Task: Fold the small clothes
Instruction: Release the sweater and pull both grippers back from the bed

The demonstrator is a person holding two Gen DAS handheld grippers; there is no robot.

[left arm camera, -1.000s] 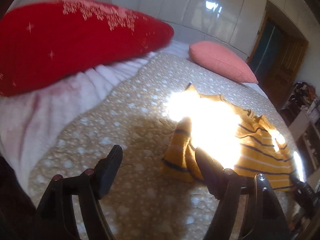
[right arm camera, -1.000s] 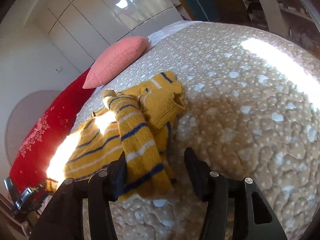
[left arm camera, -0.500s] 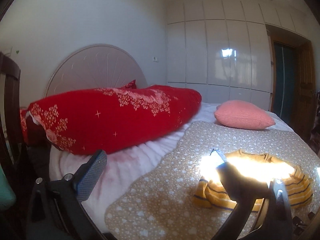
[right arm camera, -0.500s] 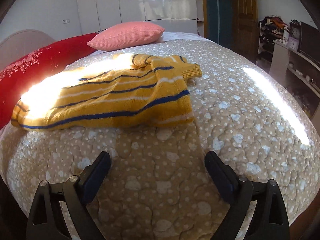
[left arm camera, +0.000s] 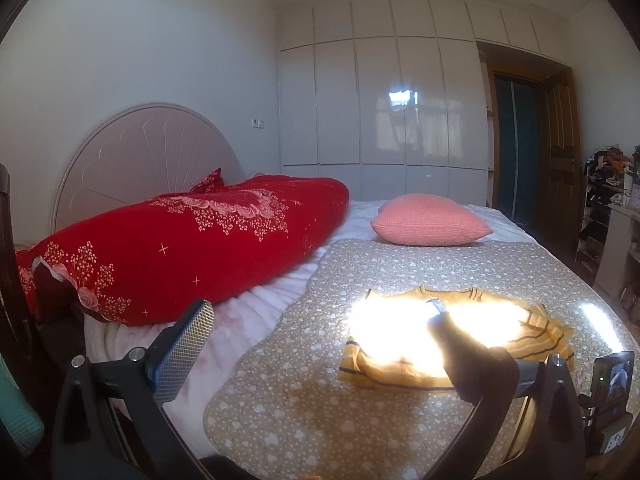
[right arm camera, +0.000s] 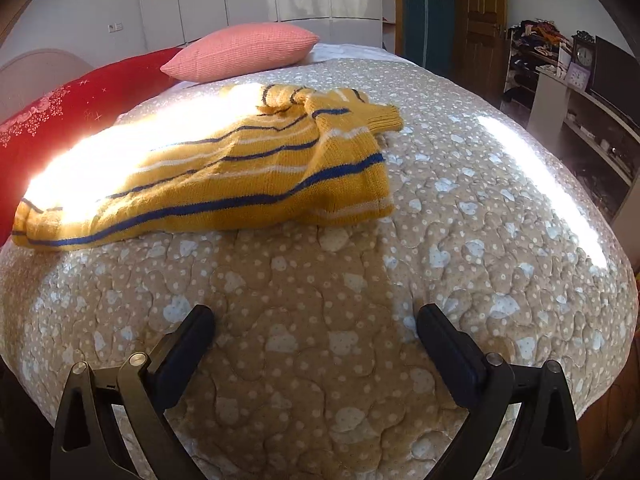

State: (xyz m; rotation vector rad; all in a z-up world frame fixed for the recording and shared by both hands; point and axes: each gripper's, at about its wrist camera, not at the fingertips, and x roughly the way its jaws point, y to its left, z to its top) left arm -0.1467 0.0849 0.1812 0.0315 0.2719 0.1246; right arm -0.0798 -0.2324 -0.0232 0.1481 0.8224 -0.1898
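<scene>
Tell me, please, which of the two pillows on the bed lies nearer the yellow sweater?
The small pink pillow; it sits just beyond the yellow sweater, while the big red pillow lies off to the side by the headboard.

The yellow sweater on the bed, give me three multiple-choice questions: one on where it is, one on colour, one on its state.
1. The yellow sweater lies on:
A. the patterned quilt
B. the pink pillow
C. the floor

2. Its boldest stripes are:
A. green
B. blue
C. red

3. The sweater is:
A. hanging
B. held between fingers
C. lying folded, untouched

Answers: 1 A, quilt shows all around it. 2 B, blue bands cross the knit. 3 C, the right gripper and left gripper stand open, clear of it.
</scene>
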